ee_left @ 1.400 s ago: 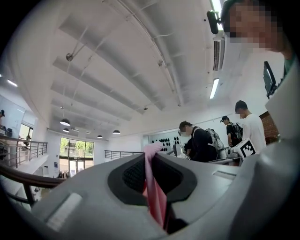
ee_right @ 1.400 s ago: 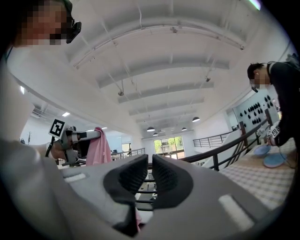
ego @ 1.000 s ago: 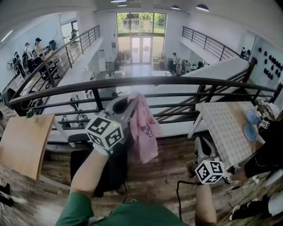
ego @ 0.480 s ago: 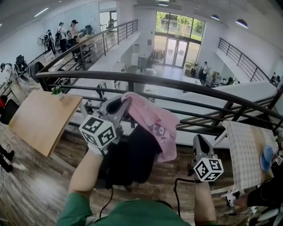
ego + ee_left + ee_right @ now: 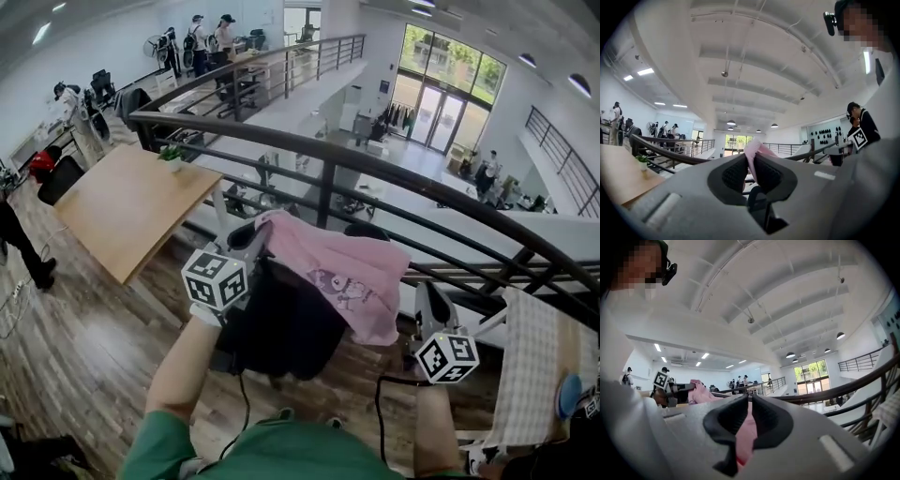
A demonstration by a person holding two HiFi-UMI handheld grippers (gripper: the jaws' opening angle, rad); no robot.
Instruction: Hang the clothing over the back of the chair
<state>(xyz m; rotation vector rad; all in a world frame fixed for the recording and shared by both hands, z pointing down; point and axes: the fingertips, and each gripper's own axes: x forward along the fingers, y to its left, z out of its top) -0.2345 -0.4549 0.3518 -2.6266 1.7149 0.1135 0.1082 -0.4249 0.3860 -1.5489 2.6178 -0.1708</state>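
A pink garment (image 5: 347, 277) with a printed figure is stretched between my two grippers, just above the back of a black chair (image 5: 291, 328). My left gripper (image 5: 258, 232) grips the cloth's left end; in the left gripper view a fold of pink cloth (image 5: 752, 152) is pinched between the pads (image 5: 736, 174), and the jaws are opening slightly. My right gripper (image 5: 425, 292) holds the lower right end. In the right gripper view, pink cloth (image 5: 746, 437) fills the narrow gap of that gripper (image 5: 750, 411). The chair's seat is hidden under the garment.
A dark metal railing (image 5: 375, 164) runs across just beyond the chair, with a drop to a lower floor behind it. A wooden table (image 5: 131, 202) stands at the left and a white perforated board (image 5: 534, 366) at the right. Several people stand far left.
Both grippers have swung left with the garment. It hung bunched from the left gripper before; now it is spread between both over the black chair's back, and the left gripper is lower.
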